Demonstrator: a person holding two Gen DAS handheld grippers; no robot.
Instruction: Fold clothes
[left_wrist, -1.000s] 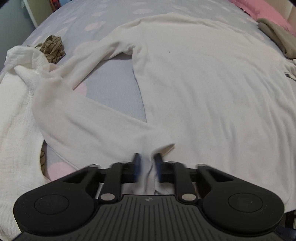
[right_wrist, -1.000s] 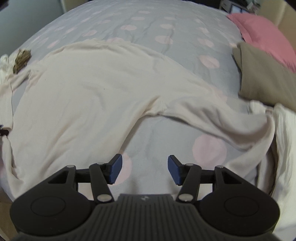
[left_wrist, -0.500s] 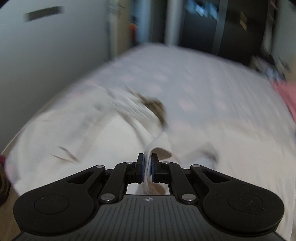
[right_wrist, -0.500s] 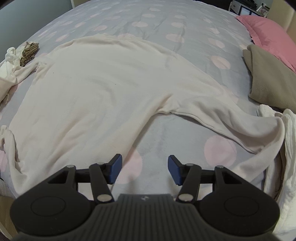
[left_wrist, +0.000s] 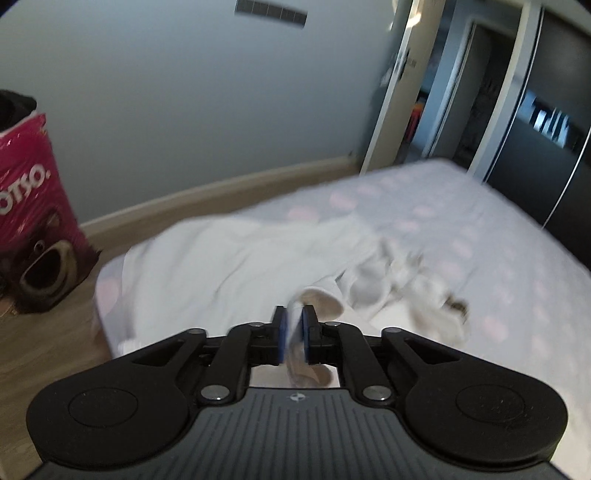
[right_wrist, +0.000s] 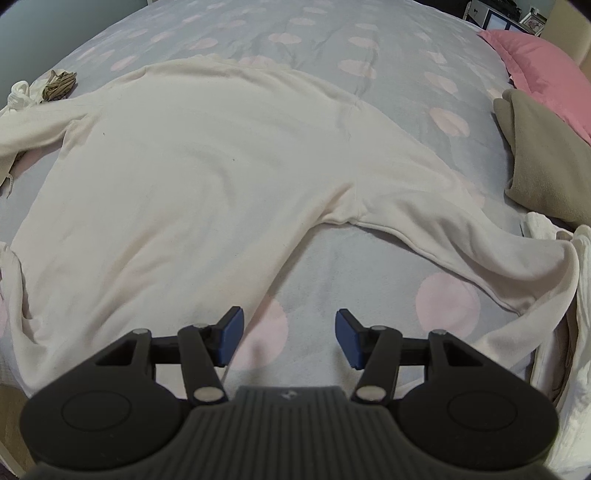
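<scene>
Cream long-sleeved top (right_wrist: 192, 177) lies spread flat on the dotted bedspread (right_wrist: 332, 254), body broad and mostly smooth; one sleeve (right_wrist: 461, 236) runs out to the right, cuff end doubled back under — slight ripples along it; the other sleeve's cuff (left_wrist: 317, 299) is lifted, bunched, view blurred.

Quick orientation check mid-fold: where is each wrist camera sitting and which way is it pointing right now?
Left wrist: behind the left gripper, shut on a cream sleeve cuff, facing across the bed toward wall and doorway.
Right wrist: behind the open right gripper, looking down over the spread cream sweater toward a pink pillow.
Shared: the same sweater and polka-dot bed.
</scene>
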